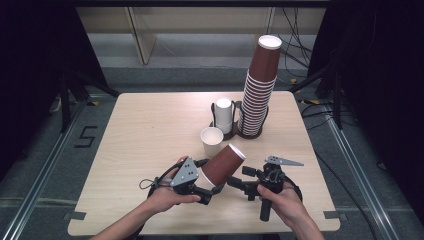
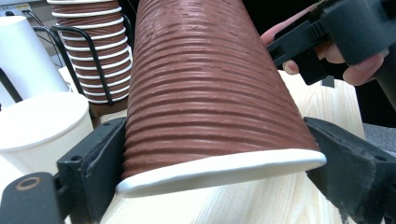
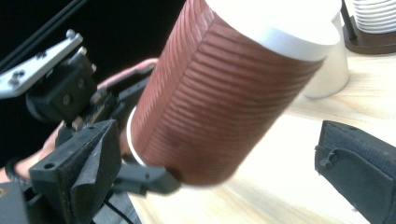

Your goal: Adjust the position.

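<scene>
- The brown cup (image 1: 223,165) was a tapered paper cup with a ribbed, corrugated brown sleeve and a smooth white rolled rim; it lay tilted in the air just above the desk (image 1: 145,135), its narrow base toward the left gripper and its mouth pointing up and away toward the stacks.
- The left gripper (image 1: 209,192) clasped that cup near one end, its black jaws pressed on either side of the ribbed wall, as the left gripper view showed.
- The left hand (image 1: 167,197) wrapped the gripper's body low at the near edge, a grey three-cornered plate on top.
- The right gripper (image 1: 236,183) stood released, its padded black jaws apart on either side of the cup's body without pressing on it; the right hand (image 1: 280,197) held its handle upright.
- A white cup (image 1: 212,141), plain and smooth, stood upright on the desk just behind the brown one.
- A tall stack of brown cups (image 1: 260,90) leaned in a black wire holder (image 1: 240,127), beside a short stack of white cups (image 1: 224,114).
- The desk was pale wood-grain laminate with rounded corners.
- A "5" (image 1: 85,136) was marked on the grey floor at left.
</scene>
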Action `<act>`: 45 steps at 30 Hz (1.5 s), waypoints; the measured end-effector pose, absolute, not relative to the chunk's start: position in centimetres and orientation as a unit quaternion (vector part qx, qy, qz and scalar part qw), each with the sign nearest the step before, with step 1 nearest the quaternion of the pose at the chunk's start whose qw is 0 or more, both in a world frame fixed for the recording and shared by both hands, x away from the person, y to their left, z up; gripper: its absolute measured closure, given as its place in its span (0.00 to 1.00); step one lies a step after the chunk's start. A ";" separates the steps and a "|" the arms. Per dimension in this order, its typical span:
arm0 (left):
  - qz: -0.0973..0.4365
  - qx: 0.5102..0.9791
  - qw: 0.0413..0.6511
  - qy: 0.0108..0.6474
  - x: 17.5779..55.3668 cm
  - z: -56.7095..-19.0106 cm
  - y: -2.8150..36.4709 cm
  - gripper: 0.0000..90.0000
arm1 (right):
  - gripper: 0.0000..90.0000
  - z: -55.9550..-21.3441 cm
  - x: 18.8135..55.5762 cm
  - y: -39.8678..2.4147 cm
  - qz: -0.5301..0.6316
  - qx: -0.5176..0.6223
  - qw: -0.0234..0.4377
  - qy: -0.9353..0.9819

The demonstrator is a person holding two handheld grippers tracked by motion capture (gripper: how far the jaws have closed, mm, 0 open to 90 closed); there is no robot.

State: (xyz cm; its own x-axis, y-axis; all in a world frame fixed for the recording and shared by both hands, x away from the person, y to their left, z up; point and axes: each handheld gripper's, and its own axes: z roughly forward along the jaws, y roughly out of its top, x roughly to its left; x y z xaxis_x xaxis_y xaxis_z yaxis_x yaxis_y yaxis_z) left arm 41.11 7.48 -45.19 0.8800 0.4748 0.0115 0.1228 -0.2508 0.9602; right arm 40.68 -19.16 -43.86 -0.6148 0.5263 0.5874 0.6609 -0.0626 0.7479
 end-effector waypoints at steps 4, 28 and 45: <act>0.154 0.781 0.577 0.184 41.0 -45.0 8.2 0.11 | 0.02 -44.0 40.5 -19.6 -0.570 -0.408 0.044 -0.712; 0.150 0.818 0.539 0.134 40.3 -44.0 10.3 0.11 | 0.05 -46.1 40.5 -19.3 -0.453 -0.315 -0.053 -0.832; 0.154 0.833 0.520 0.105 40.6 -43.4 10.9 0.11 | 0.09 -45.4 40.7 -19.1 -0.400 -0.238 -0.091 -0.881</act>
